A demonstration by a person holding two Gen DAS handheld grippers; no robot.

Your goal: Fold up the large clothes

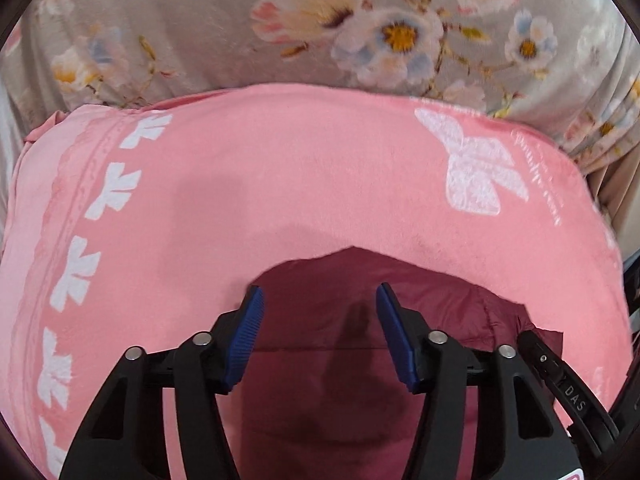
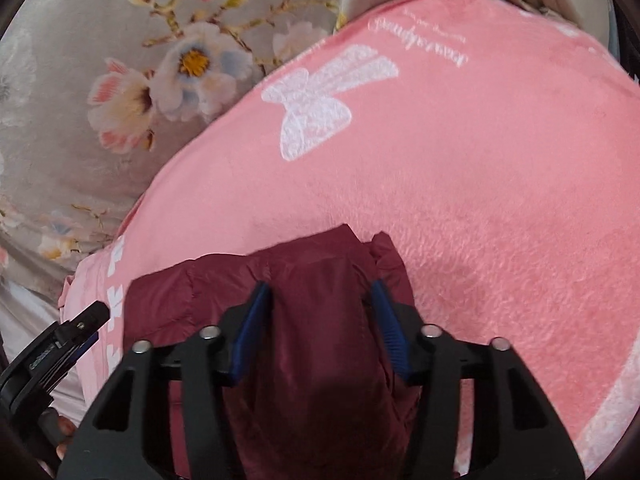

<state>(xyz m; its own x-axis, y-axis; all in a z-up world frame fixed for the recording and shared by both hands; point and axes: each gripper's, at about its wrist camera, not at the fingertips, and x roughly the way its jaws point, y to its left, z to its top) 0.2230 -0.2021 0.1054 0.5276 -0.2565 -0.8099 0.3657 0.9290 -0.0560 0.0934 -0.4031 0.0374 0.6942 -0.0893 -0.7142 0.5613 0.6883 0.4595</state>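
Two tongs are working a maroon jacket [image 2: 316, 320] lying at lower centre on a pink blanket [image 2: 480, 160]. The right gripper [image 2: 320, 328] is clasping a soft, slippery fold; the left gripper [image 1: 320, 332] is hovering open. Hems probably offer the firmest hold.

**Gripper hardware, both hands**

Left gripper [image 1: 319, 300]: black moulded arms with triangular cut-outs, silver round pins at the pivots, blue ribbed pads [image 1: 247, 336]. Right gripper [image 2: 320, 296]: same black build, silver pins, blue ribbed pads [image 2: 253, 332]. White lettering "DAS" noted on a black part at the left view's right edge.
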